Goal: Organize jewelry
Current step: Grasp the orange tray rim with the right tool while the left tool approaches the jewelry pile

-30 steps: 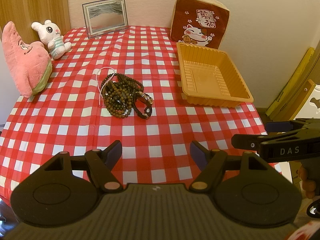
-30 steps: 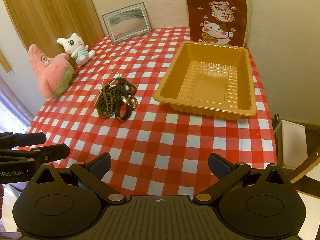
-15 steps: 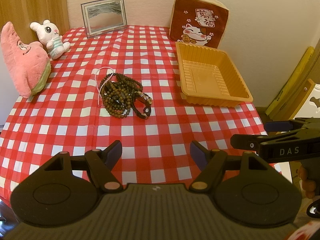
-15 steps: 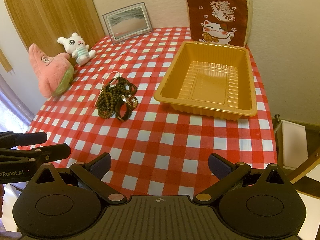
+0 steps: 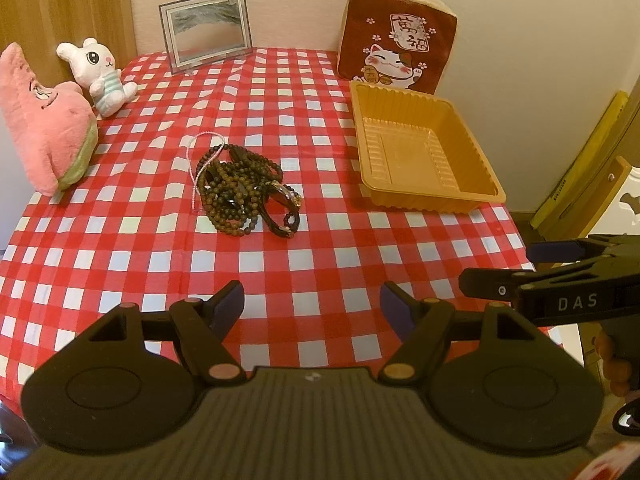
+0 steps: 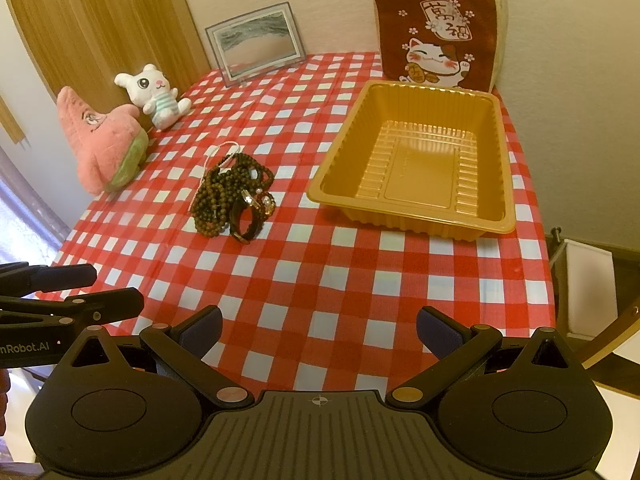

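Note:
A tangled heap of brown bead bracelets [image 5: 240,188] [image 6: 224,196] lies mid-table on the red checked cloth, with a thin pink bead string [image 5: 200,160] on its left and a dark bangle [image 5: 282,212] [image 6: 244,224] with a gold charm on its near right. An empty orange plastic tray [image 5: 420,152] [image 6: 416,164] stands to the right of the heap. My left gripper [image 5: 312,304] hovers open over the near table edge, nothing between its fingers. My right gripper [image 6: 318,330] is open too, near the front right edge, well short of the tray.
A pink star plush [image 5: 44,128] and a white bunny plush [image 5: 100,76] sit at the left edge. A framed picture [image 5: 206,30] and a lucky-cat cushion [image 5: 396,40] lean on the back wall. A white bin [image 6: 588,288] stands beyond the table's right edge.
The left wrist view has drifted slightly; the plush toys sit a little further left in frame. Both grippers stay open and nothing on the table has moved.

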The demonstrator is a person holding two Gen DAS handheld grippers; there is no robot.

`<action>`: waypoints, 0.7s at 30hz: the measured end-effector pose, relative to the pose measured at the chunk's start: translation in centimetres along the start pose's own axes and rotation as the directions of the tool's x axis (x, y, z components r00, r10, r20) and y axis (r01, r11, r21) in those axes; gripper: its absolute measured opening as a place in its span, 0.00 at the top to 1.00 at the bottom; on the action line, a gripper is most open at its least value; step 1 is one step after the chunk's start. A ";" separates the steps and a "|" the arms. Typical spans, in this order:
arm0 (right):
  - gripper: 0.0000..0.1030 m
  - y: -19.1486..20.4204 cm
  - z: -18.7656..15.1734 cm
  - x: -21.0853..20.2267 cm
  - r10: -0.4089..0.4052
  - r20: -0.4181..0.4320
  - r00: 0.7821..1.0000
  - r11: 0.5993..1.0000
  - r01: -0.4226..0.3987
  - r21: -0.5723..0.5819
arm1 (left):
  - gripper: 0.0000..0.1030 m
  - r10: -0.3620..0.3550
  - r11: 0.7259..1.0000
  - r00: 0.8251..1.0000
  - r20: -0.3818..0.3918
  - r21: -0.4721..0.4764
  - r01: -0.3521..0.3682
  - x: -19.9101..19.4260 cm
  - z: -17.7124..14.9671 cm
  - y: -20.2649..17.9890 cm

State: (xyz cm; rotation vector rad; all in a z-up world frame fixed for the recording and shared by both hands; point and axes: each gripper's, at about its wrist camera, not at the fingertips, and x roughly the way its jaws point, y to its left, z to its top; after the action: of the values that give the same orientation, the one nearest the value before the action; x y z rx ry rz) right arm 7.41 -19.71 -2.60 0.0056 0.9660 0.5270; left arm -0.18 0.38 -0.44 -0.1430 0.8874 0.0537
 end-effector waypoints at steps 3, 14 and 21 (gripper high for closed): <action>0.00 -0.3 0.0 -0.1 0.006 0.005 1.000 1.000 -0.006 0.010 | 0.29 -0.003 1.000 1.000 -0.007 -0.005 0.003 1.2 0.2 -0.3; 0.01 -5.3 0.4 0.5 -0.062 0.150 0.987 0.990 0.042 0.134 | 0.29 0.013 1.000 1.000 0.005 -0.002 -0.013 3.5 1.5 -0.3; 0.10 -9.8 0.3 2.1 -0.174 0.252 0.952 0.969 0.120 0.217 | 0.29 0.047 0.999 0.999 0.023 -0.024 -0.046 5.9 2.9 0.3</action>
State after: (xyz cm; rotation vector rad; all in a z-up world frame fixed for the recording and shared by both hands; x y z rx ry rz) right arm 12.79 -27.32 -6.32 0.1797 0.7418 0.2802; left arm 5.73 1.03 -3.19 -0.1432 0.8666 0.1089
